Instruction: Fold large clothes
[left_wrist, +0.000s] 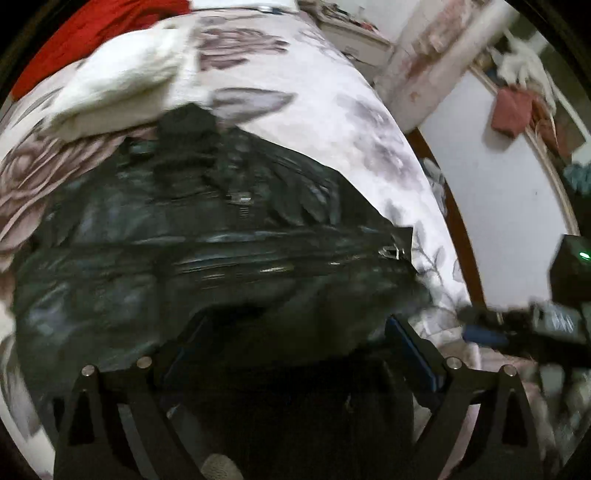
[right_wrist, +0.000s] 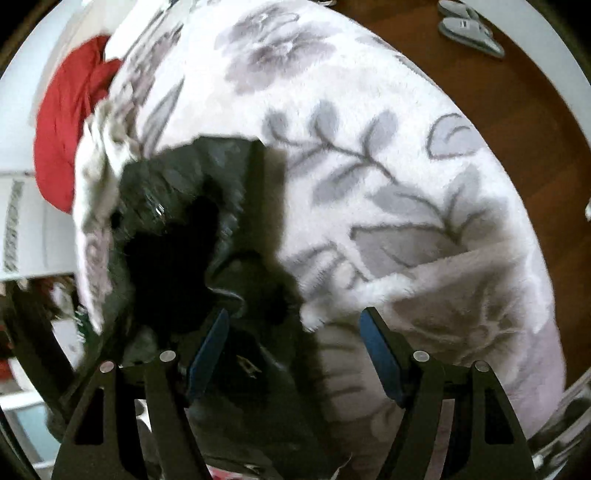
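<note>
A shiny black padded jacket lies spread on the floral bed blanket, zipper showing. My left gripper is open, its fingers wide apart over the jacket's near edge, black cloth between them. In the right wrist view the jacket lies bunched at the left. My right gripper is open; its left finger lies on the jacket's edge and its right finger is over the blanket. The right gripper's body also shows in the left wrist view, beside the jacket's right corner.
A cream folded garment and red cloth lie at the far end of the bed. The wooden floor with grey slippers runs beside the bed. A white wardrobe door with hanging clothes stands at the right.
</note>
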